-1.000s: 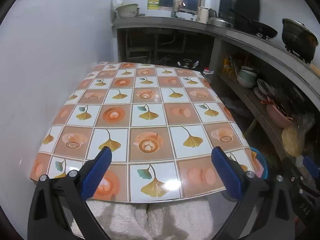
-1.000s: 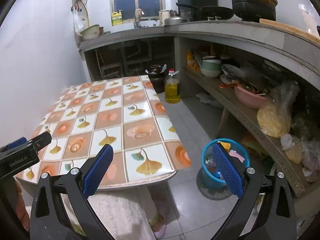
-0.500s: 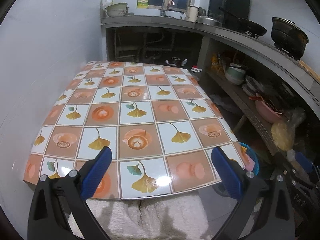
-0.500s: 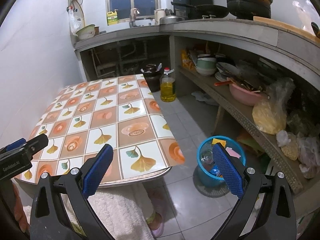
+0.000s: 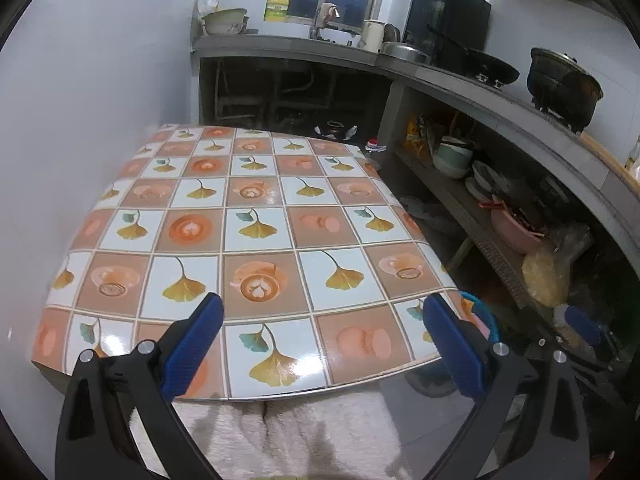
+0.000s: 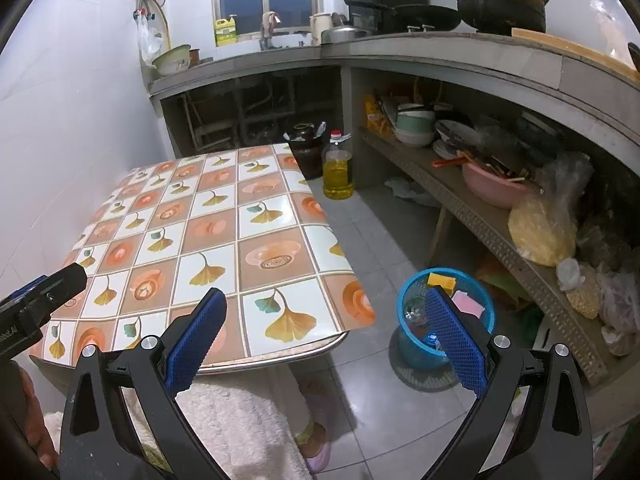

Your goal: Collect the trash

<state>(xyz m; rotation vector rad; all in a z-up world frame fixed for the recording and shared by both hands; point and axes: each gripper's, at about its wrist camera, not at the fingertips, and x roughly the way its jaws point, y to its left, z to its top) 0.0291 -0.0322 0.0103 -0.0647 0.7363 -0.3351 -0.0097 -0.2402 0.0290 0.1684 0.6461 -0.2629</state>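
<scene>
Cramped kitchen, patterned table [image 5: 256,216] looks bare, so both grippers just hang spread wide with nothing in them: left gripper [image 5: 320,340], right gripper [image 6: 326,334]. Trash sits in the blue basket [image 6: 416,286] on the floor beside the table, probably job's done

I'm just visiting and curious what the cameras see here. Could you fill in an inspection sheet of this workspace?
Surface: table with glossy leaf-patterned cover, nothing on it.
Job's things: blue basket on the floor beside the table, holding scraps.
Clutter: oil bottle and dark jar on the floor.
Grippers: left gripper and right gripper both open, empty.
Cables: nothing seen.
Surroundings: counter with pots, shelf with pink bowl.
</scene>
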